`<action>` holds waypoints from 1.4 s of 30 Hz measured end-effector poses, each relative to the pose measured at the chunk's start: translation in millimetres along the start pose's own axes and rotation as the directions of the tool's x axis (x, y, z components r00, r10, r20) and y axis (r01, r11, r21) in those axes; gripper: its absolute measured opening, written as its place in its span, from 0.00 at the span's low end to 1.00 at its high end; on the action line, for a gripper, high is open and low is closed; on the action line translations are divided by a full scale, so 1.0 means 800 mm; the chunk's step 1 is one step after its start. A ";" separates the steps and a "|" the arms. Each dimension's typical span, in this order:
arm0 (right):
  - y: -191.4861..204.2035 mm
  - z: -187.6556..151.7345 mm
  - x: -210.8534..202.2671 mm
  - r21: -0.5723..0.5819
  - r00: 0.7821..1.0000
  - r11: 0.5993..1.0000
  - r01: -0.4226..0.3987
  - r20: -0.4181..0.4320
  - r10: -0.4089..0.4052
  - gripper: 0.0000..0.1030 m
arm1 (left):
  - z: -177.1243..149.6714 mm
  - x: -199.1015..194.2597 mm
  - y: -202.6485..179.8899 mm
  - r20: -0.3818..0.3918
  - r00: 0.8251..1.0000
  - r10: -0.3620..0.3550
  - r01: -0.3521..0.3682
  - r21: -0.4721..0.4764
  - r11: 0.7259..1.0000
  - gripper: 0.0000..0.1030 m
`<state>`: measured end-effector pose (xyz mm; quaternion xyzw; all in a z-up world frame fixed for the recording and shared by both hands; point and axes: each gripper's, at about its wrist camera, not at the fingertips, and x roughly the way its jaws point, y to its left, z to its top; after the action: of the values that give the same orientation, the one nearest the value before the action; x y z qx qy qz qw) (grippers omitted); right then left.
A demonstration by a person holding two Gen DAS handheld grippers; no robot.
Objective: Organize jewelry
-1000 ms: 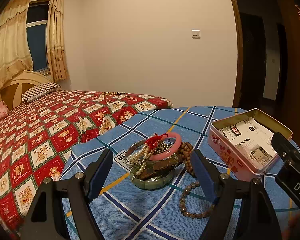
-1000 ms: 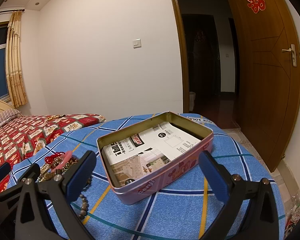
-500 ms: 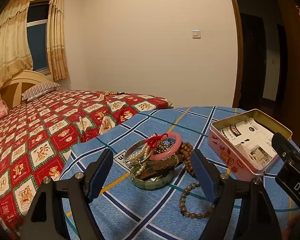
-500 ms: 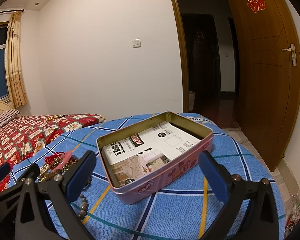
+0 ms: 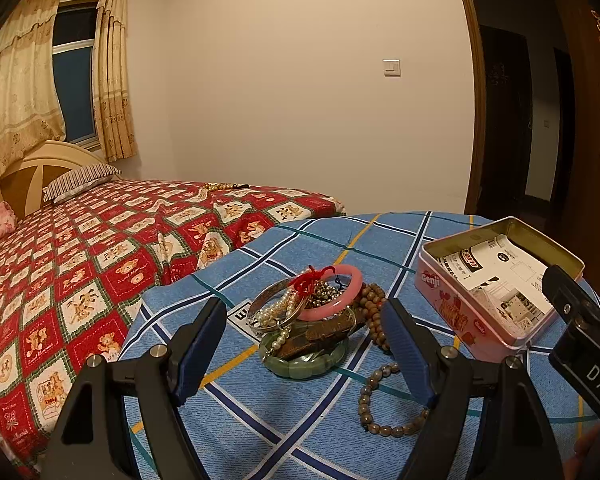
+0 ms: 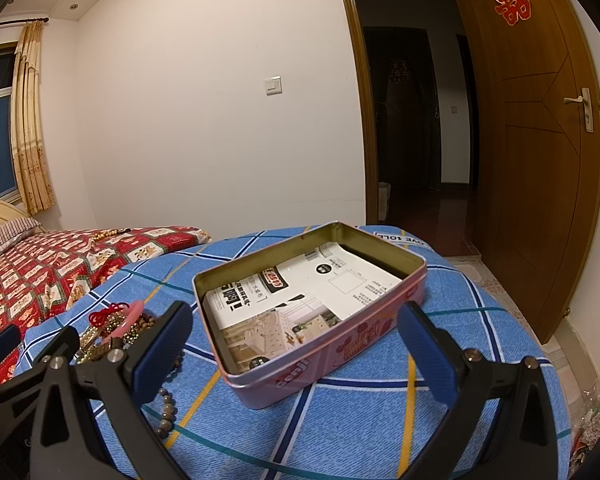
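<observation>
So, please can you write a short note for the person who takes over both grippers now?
Left gripper: open, holds nothing, aimed at the jewelry pile.
Right gripper: open, holds nothing, aimed at the pink tin.
Things: the pile, with a pink bangle on top and a green bangle at the bottom, lies on the blue checked cloth. A bead bracelet lies loose beside it. The tin stands open to the pile's right and holds only printed paper.
Done: nothing is in the tin yet.
Left: probably move every piece into the tin.
</observation>
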<state>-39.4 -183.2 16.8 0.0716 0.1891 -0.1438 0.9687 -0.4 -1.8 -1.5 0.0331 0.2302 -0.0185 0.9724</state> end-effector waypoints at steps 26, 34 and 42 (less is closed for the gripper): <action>-0.001 0.000 0.001 0.001 1.000 1.000 0.001 -0.002 -0.001 1.00 | -0.003 0.003 -0.001 -0.010 1.000 -0.008 0.008 -0.002 1.000 0.77; 0.001 0.005 0.000 0.004 1.000 1.000 0.001 -0.002 -0.001 1.00 | -0.003 0.003 0.008 -0.041 0.999 -0.023 0.022 -0.024 0.999 0.77; 0.002 -0.006 0.006 0.012 0.991 0.994 -0.106 -0.080 0.107 0.98 | -0.002 -0.001 0.047 -0.040 0.997 0.060 -0.056 0.089 0.994 0.77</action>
<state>-36.8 -182.2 10.4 0.0909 0.2233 -0.0897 0.9663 0.2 36.1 -0.1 0.0830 0.2487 0.0005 0.9650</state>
